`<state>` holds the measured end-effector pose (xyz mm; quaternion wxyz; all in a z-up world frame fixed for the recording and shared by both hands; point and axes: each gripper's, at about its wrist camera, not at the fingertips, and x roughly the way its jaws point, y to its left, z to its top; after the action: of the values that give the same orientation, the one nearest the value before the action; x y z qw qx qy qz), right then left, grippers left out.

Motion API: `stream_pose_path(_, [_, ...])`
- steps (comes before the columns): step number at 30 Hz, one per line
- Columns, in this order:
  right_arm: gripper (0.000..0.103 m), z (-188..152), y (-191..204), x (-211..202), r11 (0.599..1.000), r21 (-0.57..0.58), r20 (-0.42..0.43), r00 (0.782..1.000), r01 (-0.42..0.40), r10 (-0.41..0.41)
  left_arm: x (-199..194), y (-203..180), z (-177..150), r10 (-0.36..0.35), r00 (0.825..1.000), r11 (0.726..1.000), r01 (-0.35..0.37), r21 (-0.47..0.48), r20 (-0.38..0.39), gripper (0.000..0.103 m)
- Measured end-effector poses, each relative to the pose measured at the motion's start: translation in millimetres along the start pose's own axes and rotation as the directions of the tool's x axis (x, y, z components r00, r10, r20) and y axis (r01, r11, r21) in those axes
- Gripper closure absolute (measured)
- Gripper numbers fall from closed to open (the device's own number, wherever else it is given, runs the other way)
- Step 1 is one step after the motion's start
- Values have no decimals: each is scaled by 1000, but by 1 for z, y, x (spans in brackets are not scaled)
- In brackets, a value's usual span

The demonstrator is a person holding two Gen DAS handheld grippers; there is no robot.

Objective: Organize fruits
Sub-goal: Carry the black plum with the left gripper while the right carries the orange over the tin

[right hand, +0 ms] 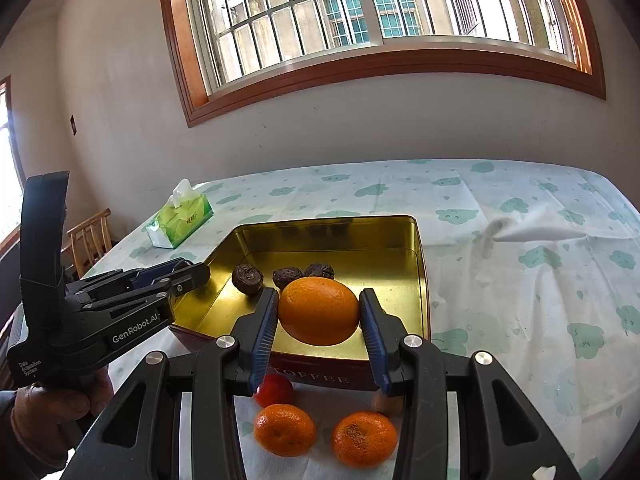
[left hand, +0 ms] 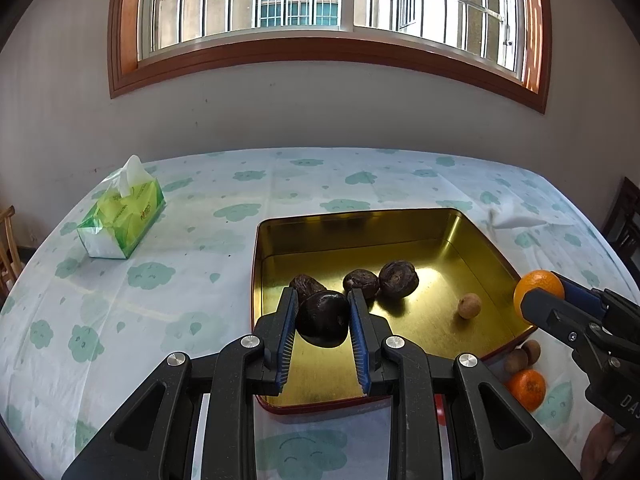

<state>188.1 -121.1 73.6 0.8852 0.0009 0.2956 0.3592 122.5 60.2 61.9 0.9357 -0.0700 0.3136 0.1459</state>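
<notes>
My left gripper [left hand: 322, 295] is shut on a dark round fruit [left hand: 323, 320], held just above the near left part of a gold-lined tin [left hand: 472, 248]. Three more dark wrinkled fruits [left hand: 361, 282] and one small brown fruit [left hand: 469, 305] lie inside the tin. My right gripper [right hand: 319, 295] is shut on an orange [right hand: 319, 312], held over the tin's near rim [right hand: 425, 300]. In the left wrist view that orange [left hand: 538, 286] hangs at the tin's right edge. The left gripper [right hand: 188, 276] shows from the side in the right wrist view, where its fruit is hidden.
On the cloth in front of the tin lie two oranges [right hand: 285, 430], a red fruit [right hand: 274, 390] and small brown fruits [left hand: 524, 356]. A green tissue pack [left hand: 122, 220] stands at the far left, and a white crumpled paper [right hand: 540, 232] at the right. A wooden chair [right hand: 90, 240] stands left of the table.
</notes>
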Motion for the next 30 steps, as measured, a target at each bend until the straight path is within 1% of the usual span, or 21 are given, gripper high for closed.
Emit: stream_pose_path(30, [65, 6, -8, 18, 1000, 13, -10, 1000, -6, 6, 25, 1, 6, 10, 1000, 1000, -11, -4, -23, 77])
